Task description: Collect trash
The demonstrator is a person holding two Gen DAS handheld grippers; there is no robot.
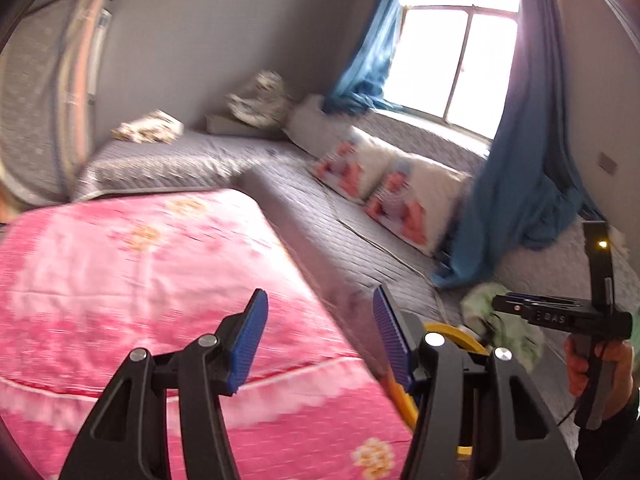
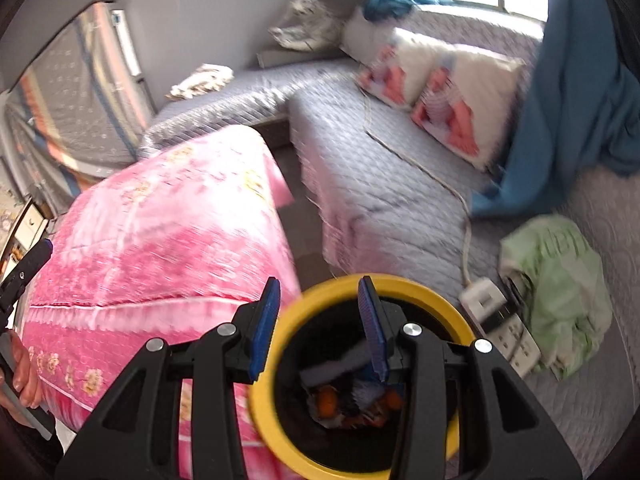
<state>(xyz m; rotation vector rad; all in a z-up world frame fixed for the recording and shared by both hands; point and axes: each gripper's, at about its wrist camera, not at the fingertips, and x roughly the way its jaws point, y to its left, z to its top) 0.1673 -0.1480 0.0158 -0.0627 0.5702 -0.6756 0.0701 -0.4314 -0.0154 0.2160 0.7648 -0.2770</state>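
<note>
Currently I held both grippers empty, left gripper (image 1: 320, 336) apart, right gripper (image 2: 318, 322) opening over the bin (image 2: 448, 304), trash (image 2: 348, 400) lying inside; the cord (image 2: 420, 168) nearby could snag, I judged.

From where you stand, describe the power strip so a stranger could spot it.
Start at the yellow-rimmed bin beside the grey quilted bed. Just right of its rim, on the bed, lies the white power strip, a cord trailing from it. Unlike the crumpled green bag beside it, it's flat and rigid.
</note>
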